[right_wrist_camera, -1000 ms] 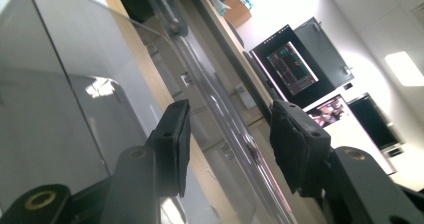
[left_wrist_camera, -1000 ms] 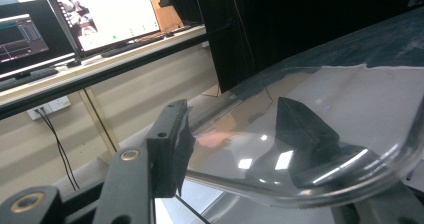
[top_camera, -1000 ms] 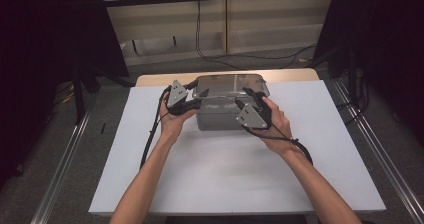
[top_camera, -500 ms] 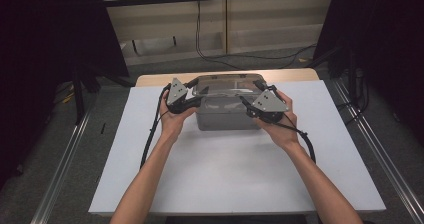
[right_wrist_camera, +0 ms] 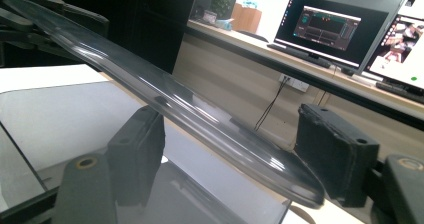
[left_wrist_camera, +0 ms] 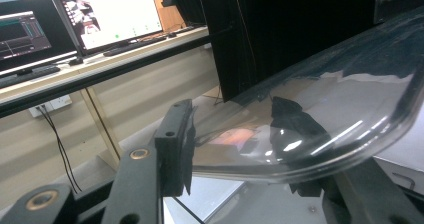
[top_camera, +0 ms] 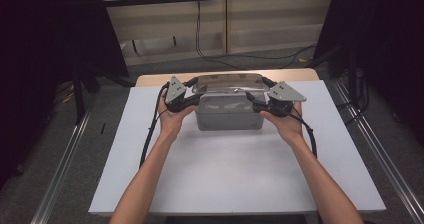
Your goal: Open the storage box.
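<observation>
A lab: monitors (right_wrist_camera: 330, 31) on a bench, black curtains (top_camera: 45, 59), cables (top_camera: 210, 49)

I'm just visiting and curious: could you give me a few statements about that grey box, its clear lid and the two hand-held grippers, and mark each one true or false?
1. The grey box stands on a white table. True.
2. The clear lid lies flat on the floor. False: it is over the box, between the two grippers.
3. The left gripper is at the lid's left end. True.
4. The right gripper has its pads clamped on the lid. False: the lid's edge passes between open jaws, which have just been opening.
5. Monitors stand beyond the table. True.
</observation>
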### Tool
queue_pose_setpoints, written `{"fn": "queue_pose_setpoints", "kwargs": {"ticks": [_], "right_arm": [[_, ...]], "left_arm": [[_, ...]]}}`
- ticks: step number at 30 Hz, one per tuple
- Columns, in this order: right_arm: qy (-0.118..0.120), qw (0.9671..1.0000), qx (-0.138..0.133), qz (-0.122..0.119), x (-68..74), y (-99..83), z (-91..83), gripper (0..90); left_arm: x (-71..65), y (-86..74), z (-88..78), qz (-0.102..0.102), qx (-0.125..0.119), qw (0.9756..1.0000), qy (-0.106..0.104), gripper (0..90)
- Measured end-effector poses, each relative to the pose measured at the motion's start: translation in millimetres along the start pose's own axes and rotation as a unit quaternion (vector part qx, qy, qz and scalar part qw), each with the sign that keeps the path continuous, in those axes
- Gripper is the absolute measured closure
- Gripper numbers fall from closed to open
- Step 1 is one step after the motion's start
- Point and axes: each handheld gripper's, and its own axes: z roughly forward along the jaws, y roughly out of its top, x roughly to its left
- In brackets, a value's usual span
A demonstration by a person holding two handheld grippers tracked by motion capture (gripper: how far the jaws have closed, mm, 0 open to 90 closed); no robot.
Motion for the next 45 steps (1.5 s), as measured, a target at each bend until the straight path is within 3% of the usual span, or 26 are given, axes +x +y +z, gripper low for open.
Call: {"fn": "queue_pose_setpoints", "kwargs": {"ticks": [8, 12, 20, 22, 27, 36, 45], "right_arm": [[-0.008, 0.9997, -0.004, 0.022, -13.0, -5.5, 2.6, 28.4], [-0.013, 0.9997, 0.007, 0.021, -16.7, -10.8, 5.0, 29.6], [-0.018, 0.9995, 0.003, 0.024, -23.2, -12.5, 8.3, 35.0], [-0.017, 0.9994, 0.018, 0.024, -26.3, -11.4, 10.5, 34.4], [-0.014, 0.9992, 0.022, 0.031, -38.0, -7.7, 18.2, 38.8], [-0.009, 0.9988, 0.023, 0.042, -46.3, -12.6, 26.1, 49.0], [-0.006, 0.9986, 0.017, 0.049, -53.7, -14.0, 34.9, 56.9]], "left_arm": [[1.8, 3.1, 0.9, -0.001, -0.001, 1.0, 0.001, 53.4], [3.4, 4.4, 0.9, 0.0, 0.001, 1.0, 0.002, 53.8], [6.0, 7.1, 2.7, -0.008, -0.003, 1.0, 0.002, 54.2], [6.9, 7.7, 3.4, -0.01, -0.005, 0.9999, 0.002, 54.4], [9.2, 9.7, 4.1, -0.008, -0.005, 1.0, 0.001, 55.5], [14.6, 11.4, 6.9, -0.019, -0.01, 0.9998, 0.003, 56.8], [17.9, 13.6, 9.1, -0.016, -0.01, 0.9998, 0.01, 58.8]]}}
